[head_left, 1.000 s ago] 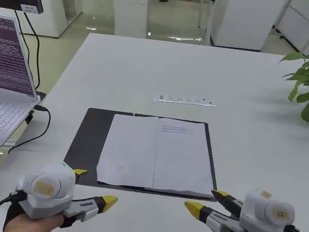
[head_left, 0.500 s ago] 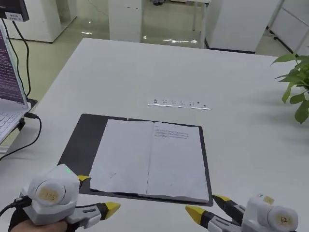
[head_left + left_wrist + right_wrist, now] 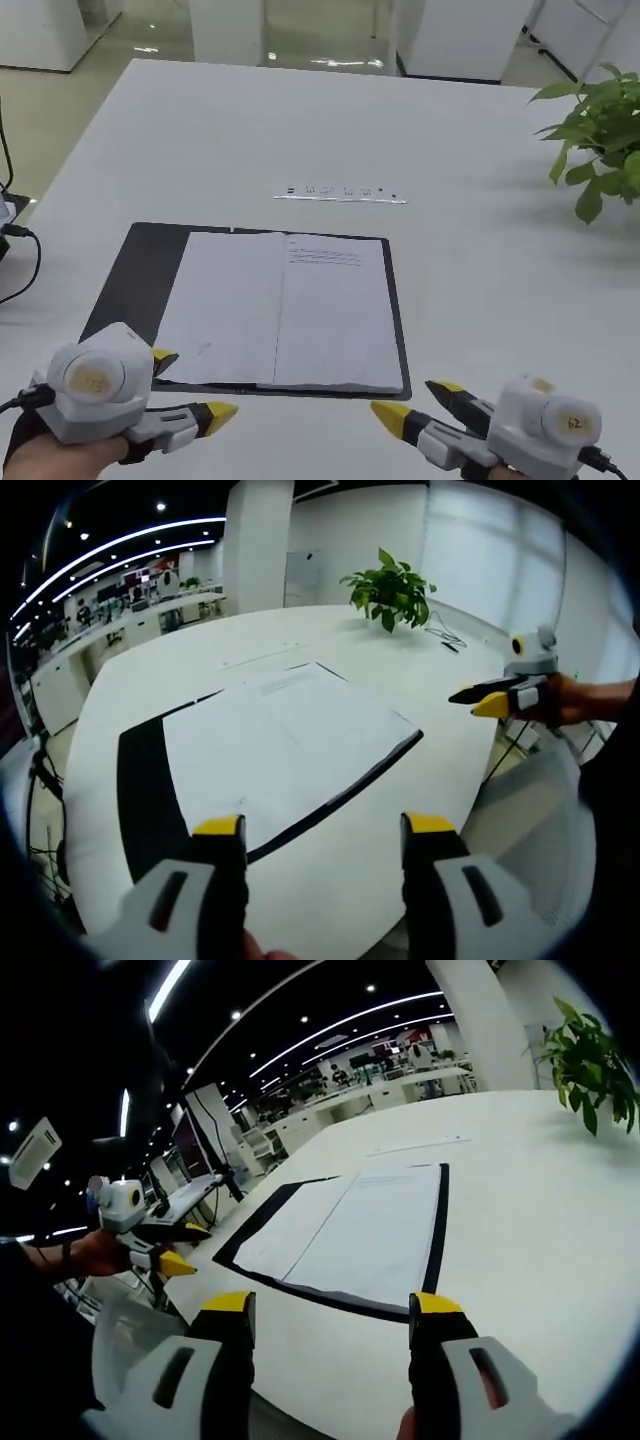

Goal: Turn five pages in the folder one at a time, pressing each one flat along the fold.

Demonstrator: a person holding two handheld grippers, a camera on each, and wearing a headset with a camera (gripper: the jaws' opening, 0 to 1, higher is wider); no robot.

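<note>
At the far left edge of the head view, a dark cable (image 3: 22,262) is curling over the white worktop (image 3: 480,260). Just inward of it, the left gripper (image 3: 193,384) is hovering above the near edge of the worktop, gripped by a hand (image 3: 55,462) in a dark glove. Its yellow-tipped jaws are standing wide apart and holding nothing; the upper tip is sitting over the near left corner of the folder, though whether it is touching there cannot be told. In the left gripper view, the two jaws are framing the near edge of the folder, with bare worktop between them.

The folder (image 3: 128,290) is lying open and flat in the middle of the worktop, its black cover showing as a broad band on the left and a thin border on the right. Two white pages are spreading across it: the left page (image 3: 225,300) is looking blank, and the right page (image 3: 338,320) is carrying a few lines of small print (image 3: 323,257) near its top edge — too small to read. The fold is running straight between them, away from the person.

Beyond the folder, a narrow socket strip (image 3: 340,193) is sitting flush in the worktop.

To the right, the right gripper (image 3: 416,400) is hovering near the folder's near right corner, apart from it, jaws likewise gaping wide and empty. At the far right, a leafy green plant (image 3: 595,130) is leaning in over the worktop's edge.
</note>
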